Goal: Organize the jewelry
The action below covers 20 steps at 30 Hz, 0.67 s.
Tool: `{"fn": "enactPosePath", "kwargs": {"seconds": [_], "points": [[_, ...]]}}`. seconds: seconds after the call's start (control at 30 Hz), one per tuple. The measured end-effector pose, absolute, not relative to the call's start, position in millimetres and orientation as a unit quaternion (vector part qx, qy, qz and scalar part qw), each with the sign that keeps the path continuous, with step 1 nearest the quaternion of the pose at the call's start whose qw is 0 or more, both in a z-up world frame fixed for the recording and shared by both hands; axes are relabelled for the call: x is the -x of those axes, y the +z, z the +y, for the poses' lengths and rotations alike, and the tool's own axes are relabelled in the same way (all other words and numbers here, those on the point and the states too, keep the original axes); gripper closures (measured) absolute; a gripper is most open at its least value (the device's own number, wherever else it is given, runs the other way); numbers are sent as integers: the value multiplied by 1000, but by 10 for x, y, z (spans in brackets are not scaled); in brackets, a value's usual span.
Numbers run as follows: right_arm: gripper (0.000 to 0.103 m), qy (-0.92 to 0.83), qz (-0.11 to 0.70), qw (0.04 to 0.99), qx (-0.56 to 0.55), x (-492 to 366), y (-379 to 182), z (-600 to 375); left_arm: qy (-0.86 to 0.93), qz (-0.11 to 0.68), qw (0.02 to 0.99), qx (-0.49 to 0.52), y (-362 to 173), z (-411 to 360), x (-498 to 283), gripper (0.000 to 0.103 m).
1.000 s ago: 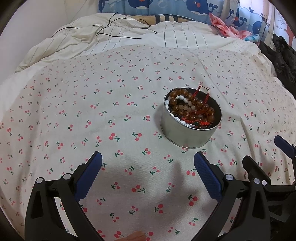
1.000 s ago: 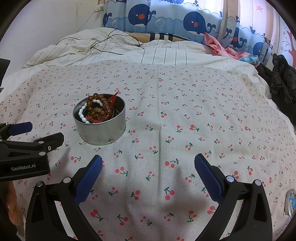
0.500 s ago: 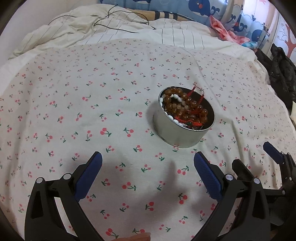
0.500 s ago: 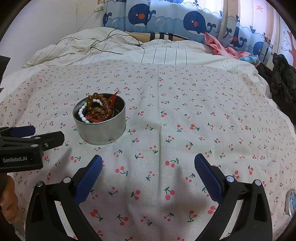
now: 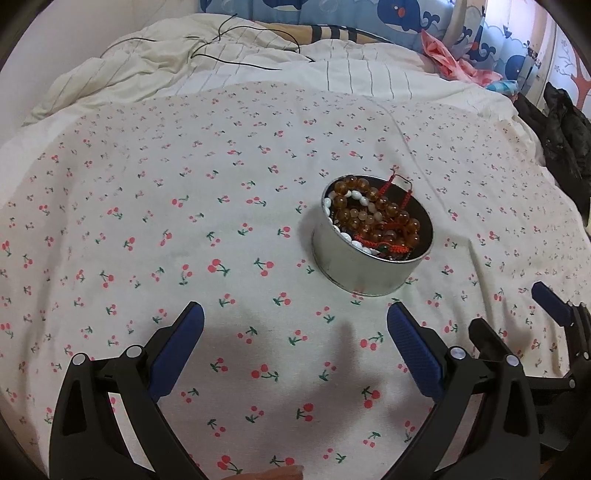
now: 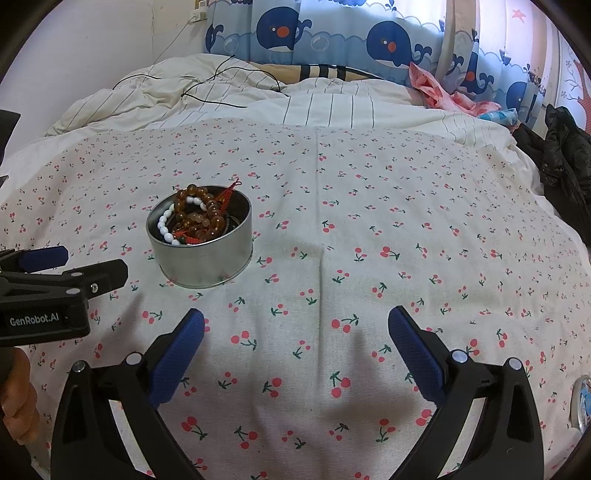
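A round silver tin [image 5: 364, 273] stands on the cherry-print bedspread [image 5: 184, 221], filled with amber bead bracelets [image 5: 373, 214], a white bead bracelet and red cord pieces. It also shows in the right wrist view [image 6: 201, 264]. My left gripper [image 5: 295, 332] is open and empty, just in front and left of the tin. My right gripper [image 6: 295, 334] is open and empty, in front and right of the tin. The left gripper shows at the left edge of the right wrist view [image 6: 55, 284].
Rumpled striped bedding [image 6: 258, 99] with a black cable [image 6: 221, 74] lies at the back. Whale-print curtains [image 6: 332, 33] hang behind. Dark clothing [image 6: 565, 155] lies at the right. A round lid [image 6: 581, 402] sits at the lower right edge.
The left gripper has drifted over the bedspread and tilted, so the tin shifted in its view. The right gripper has barely moved. Both stayed open.
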State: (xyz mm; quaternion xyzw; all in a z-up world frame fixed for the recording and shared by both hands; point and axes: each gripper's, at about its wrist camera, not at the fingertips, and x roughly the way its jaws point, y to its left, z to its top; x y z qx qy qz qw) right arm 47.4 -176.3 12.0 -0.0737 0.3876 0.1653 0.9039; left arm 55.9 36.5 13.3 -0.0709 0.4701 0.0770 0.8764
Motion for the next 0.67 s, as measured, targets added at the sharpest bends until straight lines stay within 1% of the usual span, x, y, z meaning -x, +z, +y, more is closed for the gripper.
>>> {"fn": "enactPosePath", "kwargs": {"seconds": [0.1,0.2,0.27,0.47,0.67], "points": [[8,166,388,904,73,-465,113,-1761,78,458,883,71,156,332,-505,7],[8,166,388,904,73,-467,123,-1759,111,419,901,38,238,262,-406,7],[8,167,388,904,73,-466,130,-1757,113,413,903,29,273,247,-402,7],[8,167,388,904,72,-468,141,-1763,97,437,893,43,241,297,-477,7],[8,167,388,904,72,-458,143,-1758,93,440,892,38,220,264,-485,7]]}}
